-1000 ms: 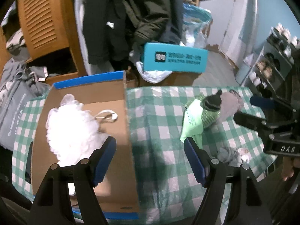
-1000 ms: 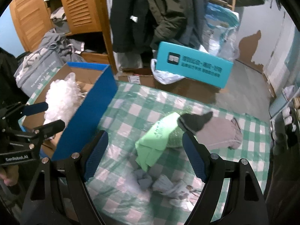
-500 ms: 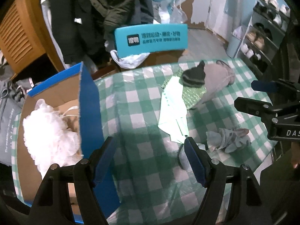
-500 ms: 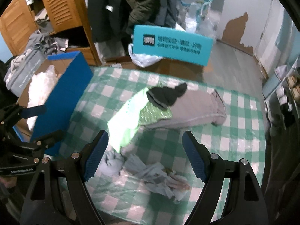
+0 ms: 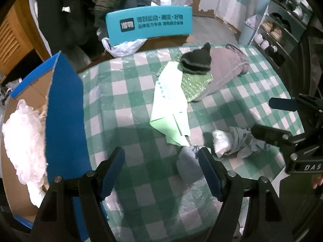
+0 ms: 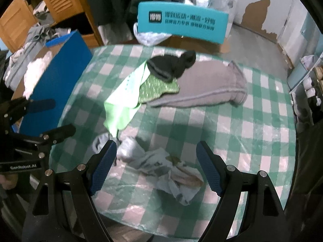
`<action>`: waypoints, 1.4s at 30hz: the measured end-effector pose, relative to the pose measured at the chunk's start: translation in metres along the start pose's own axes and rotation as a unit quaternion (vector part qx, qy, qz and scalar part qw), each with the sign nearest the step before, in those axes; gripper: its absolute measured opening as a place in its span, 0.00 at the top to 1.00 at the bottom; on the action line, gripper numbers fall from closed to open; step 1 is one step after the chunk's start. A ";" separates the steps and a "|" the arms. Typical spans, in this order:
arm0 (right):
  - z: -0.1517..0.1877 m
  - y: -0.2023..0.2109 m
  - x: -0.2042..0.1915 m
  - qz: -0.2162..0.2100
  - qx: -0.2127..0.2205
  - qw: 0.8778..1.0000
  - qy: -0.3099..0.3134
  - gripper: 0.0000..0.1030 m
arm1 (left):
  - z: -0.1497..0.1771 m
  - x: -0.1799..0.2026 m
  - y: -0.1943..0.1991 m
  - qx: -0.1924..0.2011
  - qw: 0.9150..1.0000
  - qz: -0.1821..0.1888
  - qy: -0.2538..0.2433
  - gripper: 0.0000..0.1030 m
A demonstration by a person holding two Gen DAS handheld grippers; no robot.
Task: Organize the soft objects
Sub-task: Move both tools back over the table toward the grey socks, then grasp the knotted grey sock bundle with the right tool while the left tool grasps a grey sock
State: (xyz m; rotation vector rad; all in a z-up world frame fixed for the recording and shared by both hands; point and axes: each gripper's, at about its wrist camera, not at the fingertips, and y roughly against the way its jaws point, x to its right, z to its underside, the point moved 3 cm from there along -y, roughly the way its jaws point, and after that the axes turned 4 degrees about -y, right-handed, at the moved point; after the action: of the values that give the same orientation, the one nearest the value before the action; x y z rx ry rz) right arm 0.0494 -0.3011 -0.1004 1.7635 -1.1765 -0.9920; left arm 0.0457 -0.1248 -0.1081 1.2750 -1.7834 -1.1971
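Beside the blue box (image 5: 64,109), only left view shows white fluff (image 5: 24,141) fully.

Dim indoor light w/ a cool blue-green cast. Plastic-covered checked tablecloth (image 5: 125,92) throws soft white glare patches, esp. near edge. Broad dark shadows on the cloth near both grippers. Right wrist view slightly motion-blurred; left wrist view sharper. Heavy fisheye bend, black vignette at corners. Far background murky, white fluffy mass (image 5: 22,137) at left nearly blown out.
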 end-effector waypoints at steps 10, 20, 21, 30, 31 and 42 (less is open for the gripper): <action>0.023 -0.028 -0.005 0.009 -0.043 0.998 0.037 0.21 | 0.012 0.007 -0.021 -0.037 0.999 0.017 -0.006 0.25; 0.032 -0.055 -0.011 0.011 -0.080 0.995 0.060 0.21 | 0.016 0.016 -0.028 -0.051 0.998 0.012 -0.023 0.25; 0.032 -0.058 -0.012 0.013 -0.083 0.994 0.063 0.21 | 0.016 0.017 -0.029 -0.053 0.998 0.010 -0.026 0.24; 0.033 -0.078 -0.013 0.009 -0.102 0.992 0.075 0.40 | 0.015 0.021 -0.033 -0.060 0.997 0.037 -0.017 0.23; 0.032 -0.078 -0.012 0.007 -0.101 0.992 0.072 0.42 | 0.015 0.022 -0.034 -0.060 0.997 0.038 -0.017 0.23; 0.019 -0.064 0.019 0.015 -0.083 0.996 0.001 0.49 | 0.013 0.040 -0.052 -0.075 0.996 0.051 -0.025 0.23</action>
State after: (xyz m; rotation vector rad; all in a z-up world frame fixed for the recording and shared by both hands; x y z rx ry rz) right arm 0.0592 -0.3056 -0.1696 1.6104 -1.0852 -1.0397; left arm 0.0404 -0.1651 -0.1616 1.0636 -1.7361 -1.2895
